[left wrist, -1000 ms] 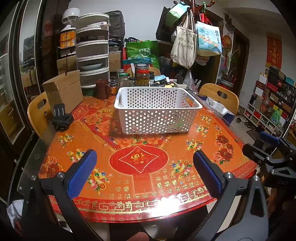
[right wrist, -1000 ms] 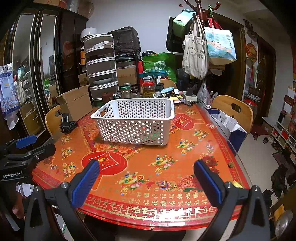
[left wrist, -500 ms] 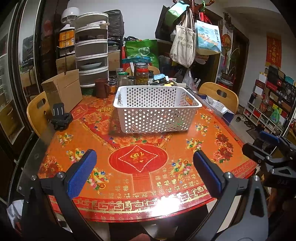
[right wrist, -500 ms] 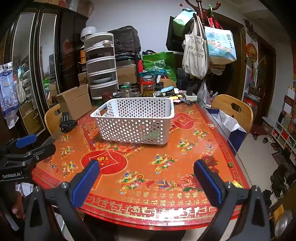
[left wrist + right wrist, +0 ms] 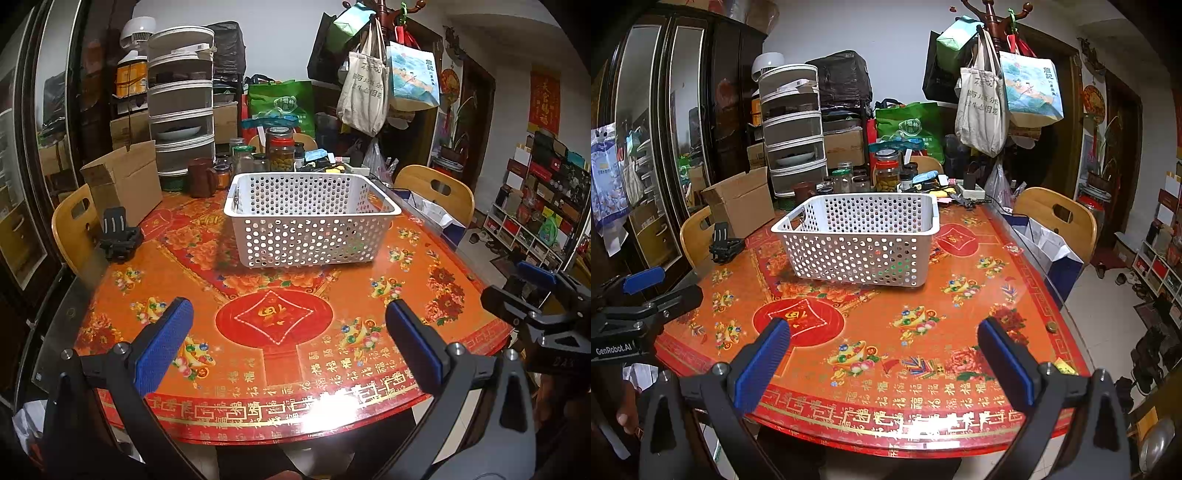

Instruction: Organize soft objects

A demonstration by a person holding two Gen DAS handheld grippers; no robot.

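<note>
From the left wrist camera, the left tool (image 5: 286, 343) hangs over the near edge of the tabletop (image 5: 332, 295), its blue-padded fingers (image 5: 164, 341) spread wide with nothing between them. The white perforated basket (image 5: 310, 221) stands at 12 o'clock, well apart from the tool, on the red and orange patterned cloth. Through its holes no soft object can be made out inside. A black clamp-like mount (image 5: 120, 236) sits at 10 o'clock near the tabletop's edge, beside a cardboard box (image 5: 123, 182). Glass jars (image 5: 281, 149) cluster just behind the basket, and a stack of grey drawers (image 5: 183, 107) rises behind them. The right tool (image 5: 535, 295) shows at 3 o'clock, off the tabletop's edge; from here I cannot tell how far it is open.

From the right wrist camera, the right tool (image 5: 882, 356) also hovers over the near edge, its blue pads (image 5: 1006, 360) wide apart and gripping nothing. The basket (image 5: 860, 243) lies at 12 o'clock, turned slightly so one corner faces forward. The left tool (image 5: 646, 295) appears at 9 o'clock beyond the tabletop's left edge. A wooden chair (image 5: 1058, 214) stands at 2 o'clock, with tote bags (image 5: 982, 107) hanging from a coat stand above it.
</note>
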